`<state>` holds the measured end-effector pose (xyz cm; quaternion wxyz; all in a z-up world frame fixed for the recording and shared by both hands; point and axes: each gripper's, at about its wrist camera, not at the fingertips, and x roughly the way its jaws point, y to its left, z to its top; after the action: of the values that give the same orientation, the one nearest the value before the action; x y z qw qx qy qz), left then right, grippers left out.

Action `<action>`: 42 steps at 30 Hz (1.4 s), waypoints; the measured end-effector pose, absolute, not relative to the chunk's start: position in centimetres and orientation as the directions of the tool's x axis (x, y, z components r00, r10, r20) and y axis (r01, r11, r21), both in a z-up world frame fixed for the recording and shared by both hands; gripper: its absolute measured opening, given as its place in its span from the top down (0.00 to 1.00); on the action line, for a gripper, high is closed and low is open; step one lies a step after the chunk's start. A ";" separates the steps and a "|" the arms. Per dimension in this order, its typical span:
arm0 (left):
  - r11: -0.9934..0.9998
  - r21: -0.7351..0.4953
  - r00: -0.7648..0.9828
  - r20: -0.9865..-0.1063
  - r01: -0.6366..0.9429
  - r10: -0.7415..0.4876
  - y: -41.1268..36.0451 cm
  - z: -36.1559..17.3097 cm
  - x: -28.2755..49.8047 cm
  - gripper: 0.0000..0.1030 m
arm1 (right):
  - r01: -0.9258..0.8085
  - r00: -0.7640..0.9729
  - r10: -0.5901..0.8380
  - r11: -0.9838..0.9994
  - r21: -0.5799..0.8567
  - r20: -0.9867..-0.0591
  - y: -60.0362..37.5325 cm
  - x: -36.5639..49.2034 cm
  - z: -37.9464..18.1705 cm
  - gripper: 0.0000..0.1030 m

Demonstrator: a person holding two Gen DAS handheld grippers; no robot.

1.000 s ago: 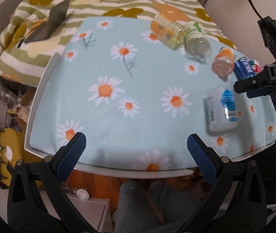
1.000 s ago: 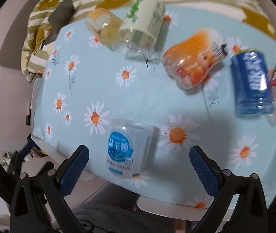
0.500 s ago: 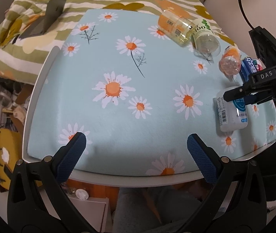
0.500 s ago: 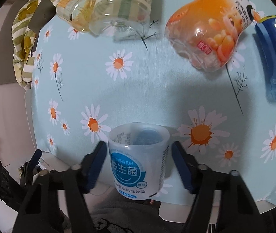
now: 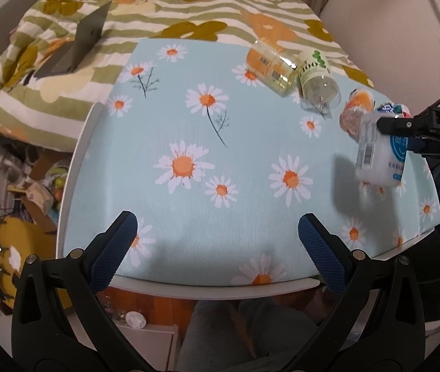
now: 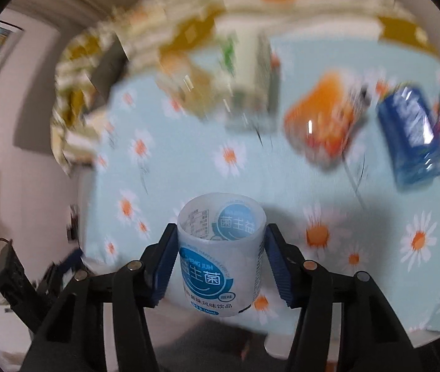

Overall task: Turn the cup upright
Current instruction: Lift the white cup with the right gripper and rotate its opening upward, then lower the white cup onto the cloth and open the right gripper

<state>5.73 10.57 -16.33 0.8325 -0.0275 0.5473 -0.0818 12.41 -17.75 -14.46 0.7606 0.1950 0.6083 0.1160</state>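
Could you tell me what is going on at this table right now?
A person holds a tool in each hand. The right tool is clamped on a white cup with a blue label, lifted off the daisy-print table. The left tool hangs open and empty near the table's front edge.

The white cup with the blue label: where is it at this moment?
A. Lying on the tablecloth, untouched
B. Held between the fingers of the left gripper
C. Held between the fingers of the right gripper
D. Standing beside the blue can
C: the right gripper has its blue fingers pressed on both sides of the white cup, while the left gripper is open and empty.
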 end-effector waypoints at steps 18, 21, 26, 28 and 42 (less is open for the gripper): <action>0.997 -0.047 0.399 -0.914 0.063 -0.068 12.4 -16.5 5.9 0.00 | 0.048 0.722 0.048 0.992 0.119 -0.690 -13.5 7.6 -18.0 0.49; 0.997 -0.052 0.401 -0.913 0.064 -0.073 12.4 -16.6 5.9 0.00 | 0.037 0.714 0.052 0.993 0.112 -0.698 -13.8 7.0 -18.3 0.48; 0.996 -0.050 0.401 -0.913 0.069 -0.074 11.8 -16.7 5.8 0.00 | 0.002 0.700 0.049 0.997 0.071 -0.712 -13.3 6.0 -18.3 0.47; 0.997 -0.051 0.399 -0.914 0.066 -0.073 11.7 -16.8 5.7 0.00 | -0.010 0.693 0.046 0.999 0.054 -0.720 -13.2 5.6 -18.4 0.47; 0.997 -0.043 0.412 -0.909 0.060 -0.064 11.0 -16.4 4.5 0.00 | 0.003 0.686 0.051 0.997 0.074 -0.726 -13.6 4.3 -18.8 0.31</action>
<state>4.46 10.99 -16.44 0.8404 -0.0017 0.5407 -0.0368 4.34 -13.65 -18.80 0.9175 0.0344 0.3960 0.0132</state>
